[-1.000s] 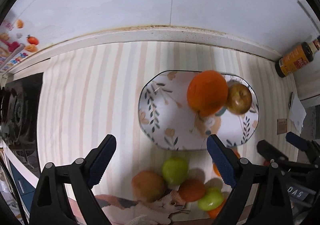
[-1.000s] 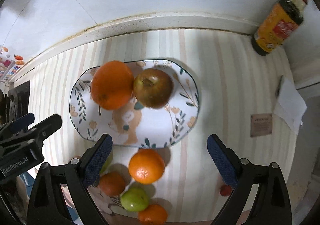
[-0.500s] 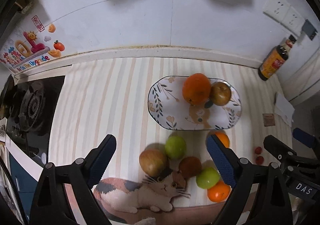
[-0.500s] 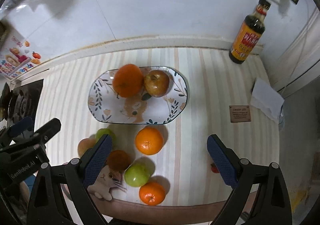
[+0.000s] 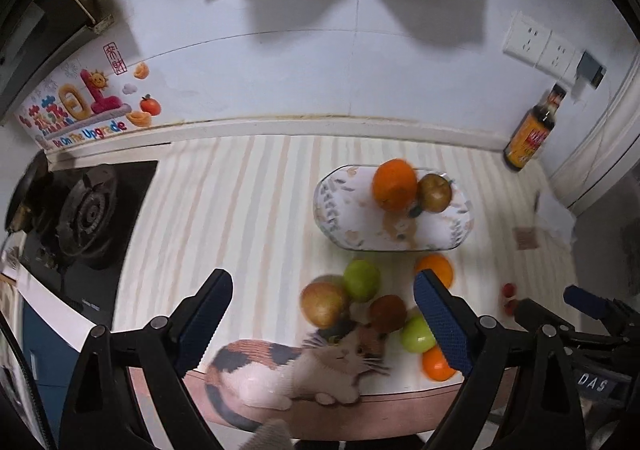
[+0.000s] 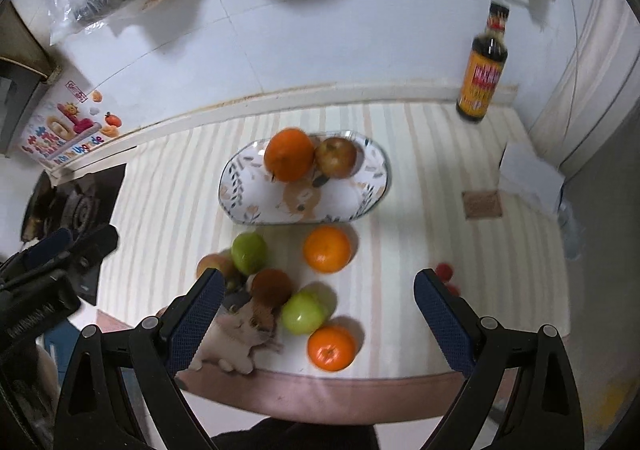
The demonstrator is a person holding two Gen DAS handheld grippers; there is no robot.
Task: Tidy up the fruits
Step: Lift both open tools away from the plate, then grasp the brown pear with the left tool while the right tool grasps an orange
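My left hand-held gripper [image 5: 323,320] wide open and empty, loose fruits [image 6: 327,249] on the striped desk [image 6: 420,170] just ahead between both, oval plate [image 6: 240,186] beyond holding two, my right hand-held gripper [image 6: 320,320] wide open, empty

The wide striped stretch of counter mat [image 5: 224,218] between the black gas hob [image 5: 86,212] and the oval leaf-patterned plate [image 6: 240,190] lies open. The plate's near and left parts are bare; a large orange [image 6: 289,160] and a brownish apple [image 6: 336,157] crowd its far side. Loose fruit clusters just before the plate, with a gap between the green apple [image 6: 249,252] and a smaller orange [image 6: 327,249]. A dark sauce bottle [image 6: 483,78] stands in the far right corner, by the wall.
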